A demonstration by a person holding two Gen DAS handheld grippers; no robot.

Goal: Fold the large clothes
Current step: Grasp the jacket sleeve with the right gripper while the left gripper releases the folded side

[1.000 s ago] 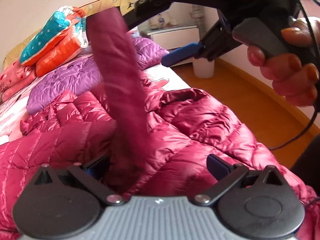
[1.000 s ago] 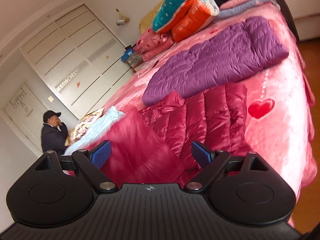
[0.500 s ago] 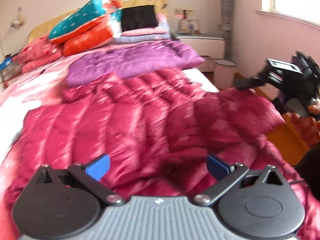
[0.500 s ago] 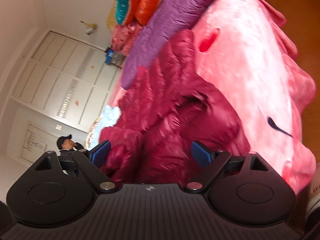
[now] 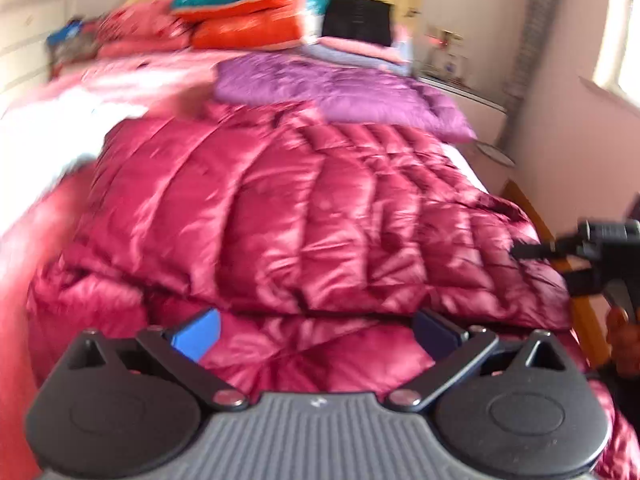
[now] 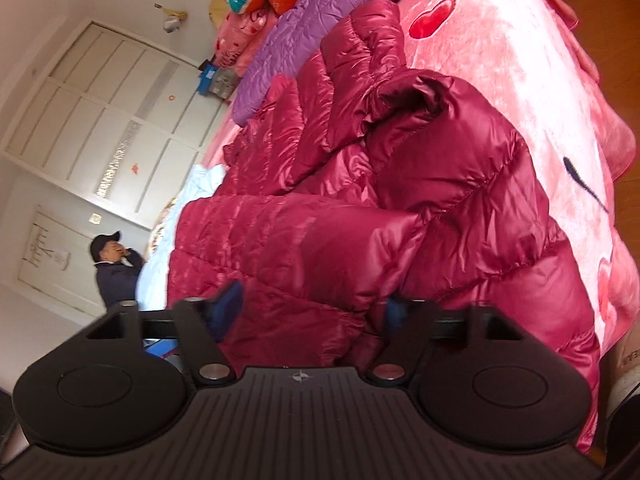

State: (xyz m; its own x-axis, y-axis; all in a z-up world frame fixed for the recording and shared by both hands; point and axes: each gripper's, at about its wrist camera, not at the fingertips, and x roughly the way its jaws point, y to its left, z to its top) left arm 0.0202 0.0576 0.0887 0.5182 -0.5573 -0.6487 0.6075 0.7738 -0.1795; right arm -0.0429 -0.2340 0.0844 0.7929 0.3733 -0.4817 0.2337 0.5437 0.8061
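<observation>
A shiny crimson down jacket [image 5: 312, 208] lies spread on the pink bed, its near edge folded over. My left gripper [image 5: 316, 334] hovers open just above that near edge, with nothing between its blue pads. In the right wrist view the same jacket [image 6: 400, 200] bunches at the bed's side. My right gripper [image 6: 312, 308] has its jaws closing on a puffy fold of it, which fills the gap between the pads. That gripper's black frame [image 5: 596, 248] and the hand holding it show at the right edge of the left wrist view.
A purple down jacket [image 5: 340, 88] lies beyond the crimson one. Stacked pillows and folded clothes [image 5: 248, 12] sit at the headboard. A pale blue quilt [image 6: 168, 240] lies on the far side of the bed, and a person [image 6: 114, 264] stands by the white wardrobe. Wooden floor borders the bed's side.
The sleeve that stood up between my left gripper's jaws is gone from them and lies down. The left gripper swung across the jacket. My right gripper sank to the jacket and narrowed around a fold.
</observation>
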